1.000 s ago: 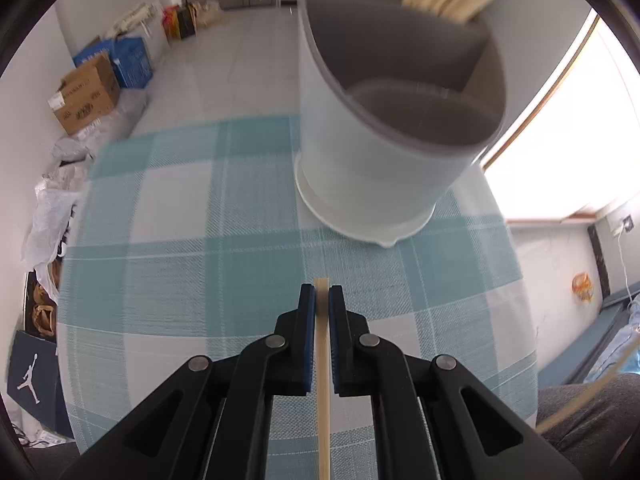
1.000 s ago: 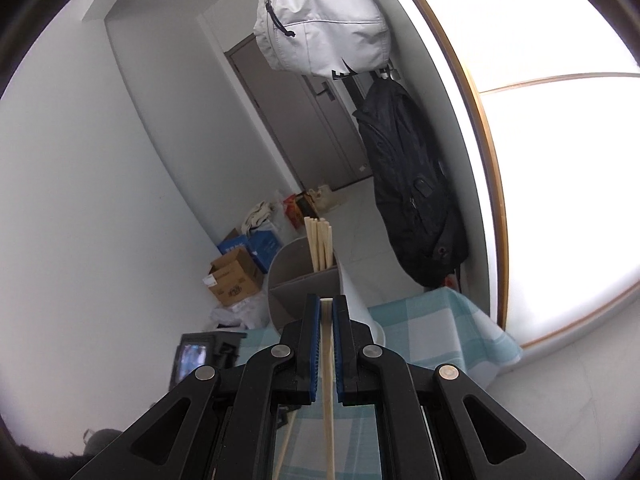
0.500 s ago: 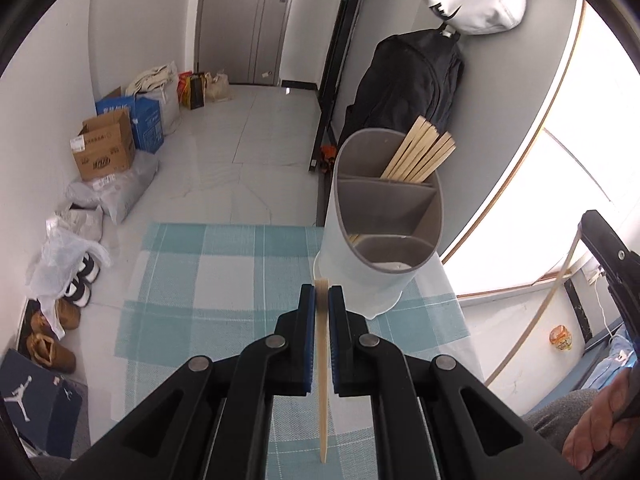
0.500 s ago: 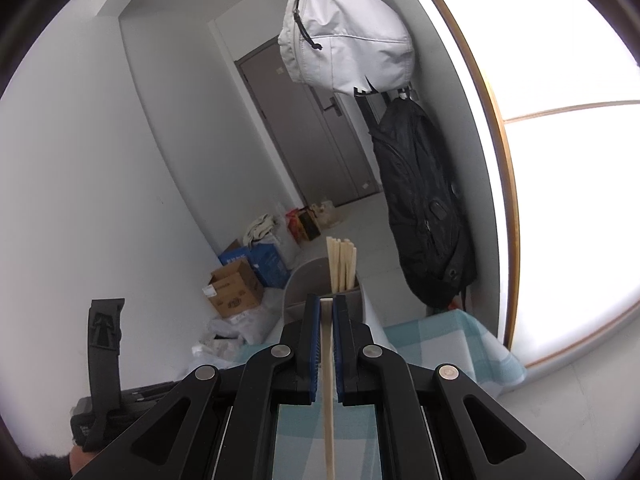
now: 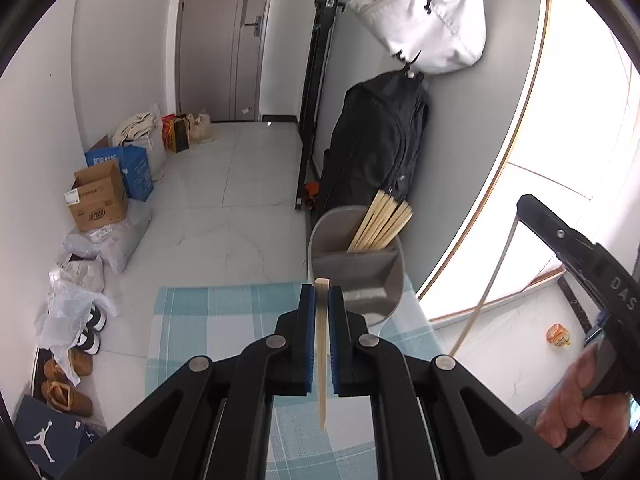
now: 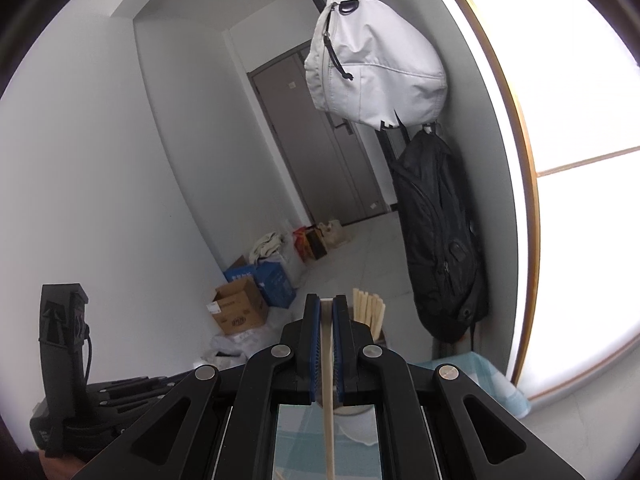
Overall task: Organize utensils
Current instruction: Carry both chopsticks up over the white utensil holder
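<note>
Both grippers raised, one chopstick clamped in each

The left gripper [image 5: 322, 300] pinches a chopstick [image 5: 321, 360] just in front of the grey utensil holder [image 5: 356, 276] on the checked cloth [image 5: 208, 320]; the right gripper [image 6: 327, 312] pinches a second chopstick [image 6: 328, 400] beside the holder, whose back compartment holds bundled chopsticks [image 5: 382, 222].

Daylight pours in from the big window [image 5: 580, 128] on the right of both views, and it's blown out to flat white, no detail at all; the grey walls and pale floor tiles [image 5: 240, 184] are evenly lit with only soft shadows; both shots are sharp, no motion blur; heavy fisheye bends the window frame and door [image 6: 320, 140] into curves, with black vignette in the corners; the black gripper arms up close are dark and slightly soft.
</note>
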`<state>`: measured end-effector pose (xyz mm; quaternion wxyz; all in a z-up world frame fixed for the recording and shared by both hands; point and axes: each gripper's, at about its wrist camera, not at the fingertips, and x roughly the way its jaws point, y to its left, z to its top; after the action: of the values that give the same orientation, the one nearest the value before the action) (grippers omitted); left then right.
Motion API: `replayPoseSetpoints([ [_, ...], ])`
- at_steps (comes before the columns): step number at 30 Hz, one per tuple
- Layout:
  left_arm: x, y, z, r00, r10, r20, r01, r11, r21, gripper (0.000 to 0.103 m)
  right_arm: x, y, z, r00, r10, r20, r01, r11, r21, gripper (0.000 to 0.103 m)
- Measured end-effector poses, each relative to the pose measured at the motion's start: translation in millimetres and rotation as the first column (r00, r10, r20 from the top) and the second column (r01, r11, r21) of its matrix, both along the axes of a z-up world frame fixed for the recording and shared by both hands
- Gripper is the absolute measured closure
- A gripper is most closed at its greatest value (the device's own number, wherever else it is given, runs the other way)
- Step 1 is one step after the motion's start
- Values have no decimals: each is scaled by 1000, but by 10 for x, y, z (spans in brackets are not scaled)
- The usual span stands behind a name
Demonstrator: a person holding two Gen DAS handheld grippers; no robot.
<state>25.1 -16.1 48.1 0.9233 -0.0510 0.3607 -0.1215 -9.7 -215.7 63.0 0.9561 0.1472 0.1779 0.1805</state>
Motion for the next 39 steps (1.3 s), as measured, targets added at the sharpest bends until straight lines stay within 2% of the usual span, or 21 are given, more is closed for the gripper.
replayPoseSetpoints([
  [5, 143, 45, 331, 1000, -5, 9, 5, 1000, -29, 101, 226, 103, 327, 998, 16, 60, -16, 1000, -10, 98],
  [8, 264, 19, 515, 1000, -9, 18, 9, 1000, -5, 101, 385, 167, 489, 996, 24, 81, -23, 1000, -14, 98],
  [11, 384, 38, 655, 1000, -13, 18, 14, 1000, -27, 101, 532, 217, 616, 995, 26, 92, -25, 1000, -13, 98],
  [16, 591, 61, 869, 999, -14, 37, 17, 998, -67, 101, 779, 295, 737, 994, 34, 104, -32, 999, -27, 98],
  [21, 818, -4, 957, 998, -24, 64, 28, 998, -57, 101, 1094, 321, 712, 995, 23, 101, -20, 999, -27, 98],
  [24, 947, 2, 950, 996, -49, 70, 55, 994, -89, 101, 1233, 269, 635, 995, 0, 97, 1, 1000, -5, 98],
  [27, 1053, -37, 883, 994, -54, 95, 60, 996, -62, 101, 1357, 218, 581, 993, -23, 116, 22, 1000, 13, 98],
  [31, 1189, -67, 753, 994, -70, 89, 74, 996, -43, 101, 1540, 178, 441, 996, -35, 86, 33, 999, 26, 98],
  [39, 1413, -58, 446, 994, -104, 20, 105, 994, -43, 101, 1744, 131, 133, 999, -19, 37, 17, 998, 63, 98],
])
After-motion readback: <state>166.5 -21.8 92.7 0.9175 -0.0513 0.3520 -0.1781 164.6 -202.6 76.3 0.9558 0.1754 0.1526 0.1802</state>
